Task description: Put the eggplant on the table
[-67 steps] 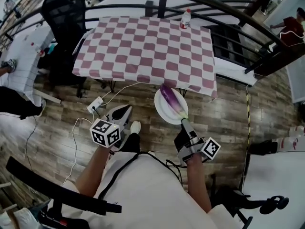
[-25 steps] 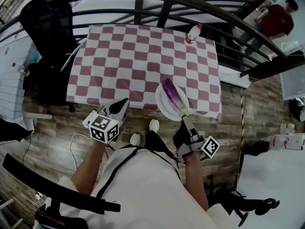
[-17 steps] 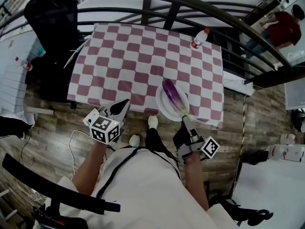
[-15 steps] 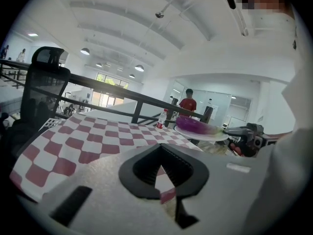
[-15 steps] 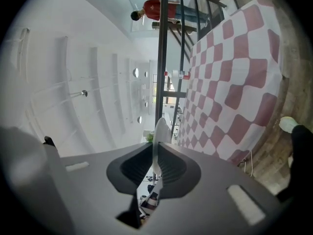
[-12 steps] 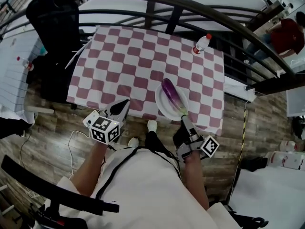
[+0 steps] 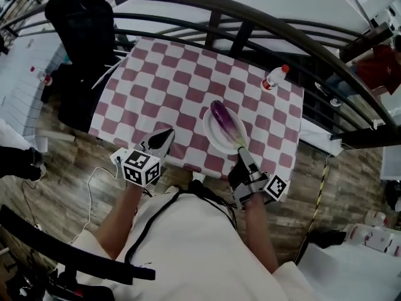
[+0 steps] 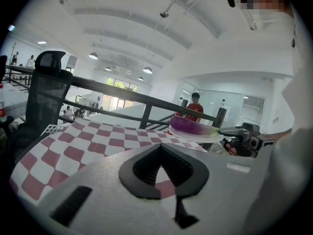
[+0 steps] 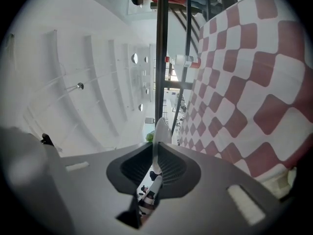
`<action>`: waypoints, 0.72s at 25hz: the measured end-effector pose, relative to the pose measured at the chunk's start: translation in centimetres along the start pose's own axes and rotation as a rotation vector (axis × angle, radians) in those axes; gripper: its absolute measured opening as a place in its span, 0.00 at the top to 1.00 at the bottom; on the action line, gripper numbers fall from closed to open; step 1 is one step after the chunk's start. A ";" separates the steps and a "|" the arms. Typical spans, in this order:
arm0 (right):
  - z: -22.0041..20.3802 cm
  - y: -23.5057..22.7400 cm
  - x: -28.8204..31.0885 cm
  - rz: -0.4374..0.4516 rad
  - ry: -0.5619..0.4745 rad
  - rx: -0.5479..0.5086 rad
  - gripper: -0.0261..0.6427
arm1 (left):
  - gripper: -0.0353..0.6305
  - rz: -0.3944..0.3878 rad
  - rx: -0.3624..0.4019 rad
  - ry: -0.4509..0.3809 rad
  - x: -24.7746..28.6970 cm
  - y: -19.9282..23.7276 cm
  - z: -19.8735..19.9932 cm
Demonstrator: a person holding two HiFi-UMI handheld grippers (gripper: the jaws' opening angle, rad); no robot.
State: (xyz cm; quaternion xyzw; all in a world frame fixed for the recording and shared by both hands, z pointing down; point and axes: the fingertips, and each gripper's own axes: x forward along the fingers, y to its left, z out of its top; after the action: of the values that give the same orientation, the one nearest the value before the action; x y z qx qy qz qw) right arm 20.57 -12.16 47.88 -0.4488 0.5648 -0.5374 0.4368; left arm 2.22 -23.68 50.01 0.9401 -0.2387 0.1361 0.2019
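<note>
1. At the near edge of the table (image 7: 169,86), on the left, the left gripper (image 7: 164,137) is held over the checked cloth. Its jaws are closed tip to tip. Nothing is gripped and nothing is touched.
2. To its right, the plate (image 7: 213,132) is carried over the near right part of the table. In the left gripper view it is seen raised clear of the cloth.
3. The eggplant (image 7: 225,121) is laid lengthwise on the plate. Its purple end is turned to the far side and its green stem toward the right gripper (image 7: 240,150).
4. The right gripper is clamped on the near rim of the plate. In the right gripper view the white rim is seen edge-on, pinched between jaws that are parted only by the rim itself. No jaw contact with the eggplant is evident.
5. Step in hand: the carry is judged nearly done, and the set-down is not yet made.
6. Next move: the plate is to be lowered level until it is borne by the cloth, well short of the bottle (image 7: 276,78) at the far right edge. Only then are the right jaws to be opened. A tilt could let the eggplant roll off.
</note>
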 end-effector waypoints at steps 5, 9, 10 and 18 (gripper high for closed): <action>1.8 -1.2 2.6 -0.005 0.074 0.007 0.90 | 0.94 0.042 -0.028 -0.002 1.5 0.6 0.2; 2.8 -2.1 4.7 -0.004 0.136 0.005 0.90 | 0.94 0.071 -0.052 -0.009 2.6 1.1 0.3; 3.2 -2.4 5.1 -0.005 0.147 0.005 0.90 | 0.94 0.077 -0.054 -0.008 3.0 1.1 0.3; 4.9 -5.2 7.6 -0.013 0.243 0.019 0.90 | 0.94 0.138 -0.075 0.002 5.0 1.2 -0.2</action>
State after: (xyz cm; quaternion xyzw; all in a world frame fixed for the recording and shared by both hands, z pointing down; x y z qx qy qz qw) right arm 23.89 -20.75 52.76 -0.3799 0.6055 -0.5961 0.3657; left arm 5.81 -26.54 52.31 0.9130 -0.3078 0.1415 0.2274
